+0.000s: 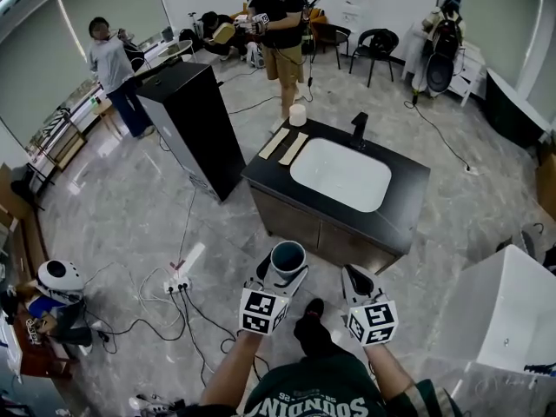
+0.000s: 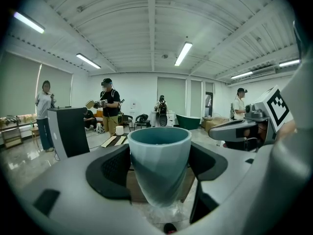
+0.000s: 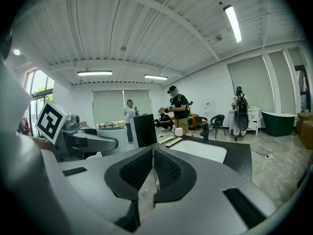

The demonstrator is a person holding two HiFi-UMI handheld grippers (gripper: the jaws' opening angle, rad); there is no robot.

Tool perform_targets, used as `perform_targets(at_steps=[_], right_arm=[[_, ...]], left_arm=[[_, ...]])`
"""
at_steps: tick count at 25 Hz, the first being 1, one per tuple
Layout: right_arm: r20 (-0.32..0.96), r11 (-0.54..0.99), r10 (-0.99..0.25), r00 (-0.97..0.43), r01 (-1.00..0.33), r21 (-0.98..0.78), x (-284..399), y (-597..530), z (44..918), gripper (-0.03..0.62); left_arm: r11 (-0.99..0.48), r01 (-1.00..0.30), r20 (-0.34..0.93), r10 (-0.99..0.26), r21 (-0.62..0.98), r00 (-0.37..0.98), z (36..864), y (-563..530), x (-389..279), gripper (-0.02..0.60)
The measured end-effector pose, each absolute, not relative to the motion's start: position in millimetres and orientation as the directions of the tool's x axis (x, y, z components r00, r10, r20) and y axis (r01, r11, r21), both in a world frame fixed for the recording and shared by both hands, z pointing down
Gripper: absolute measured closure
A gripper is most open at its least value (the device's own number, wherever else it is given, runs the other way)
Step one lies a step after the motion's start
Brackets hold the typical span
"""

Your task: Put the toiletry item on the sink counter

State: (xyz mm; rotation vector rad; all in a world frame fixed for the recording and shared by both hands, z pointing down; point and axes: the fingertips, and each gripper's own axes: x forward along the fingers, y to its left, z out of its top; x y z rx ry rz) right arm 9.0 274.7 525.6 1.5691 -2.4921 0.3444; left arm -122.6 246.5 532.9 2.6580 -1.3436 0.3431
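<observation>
While the left claw (image 2: 159, 166) clamps the teal cup (image 2: 159, 148), the right claw (image 3: 152, 171) (own view) sits closed

Head view steeply down; gripper views low, level, forward.
All share the bench (image 1: 407, 200), seemingly half-hidden in the left.

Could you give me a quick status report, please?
Left gripper shut on teal cup, held upright. Right gripper shut, empty. Cup not yet over sink counter. White jar and two strips at counter's far left corner.
</observation>
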Motion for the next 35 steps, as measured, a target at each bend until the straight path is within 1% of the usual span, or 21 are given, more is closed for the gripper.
perform_targets(at_steps=[13,24,35], right_arm=[[0.322,0.401,-0.850,-0.418,-0.908,-0.120,11,151,537,0.551],[0.299,0.416,-0.851,-0.432,-0.901,-0.119,20,51,524,0.551],[0.280,0.400,-0.862,-0.423,-0.906,-0.138,28,4,525,0.551]], left_arm=[[-0.621,-0.782,0.306,-0.735,0.054,0.605,546,128,-111,0.206],[-0.631,-0.775,0.302,-0.733,0.031,0.609,533,23,-100,0.206],[-0.635,-0.772,0.289,-0.739,0.001,0.609,524,-39,-96,0.206]])
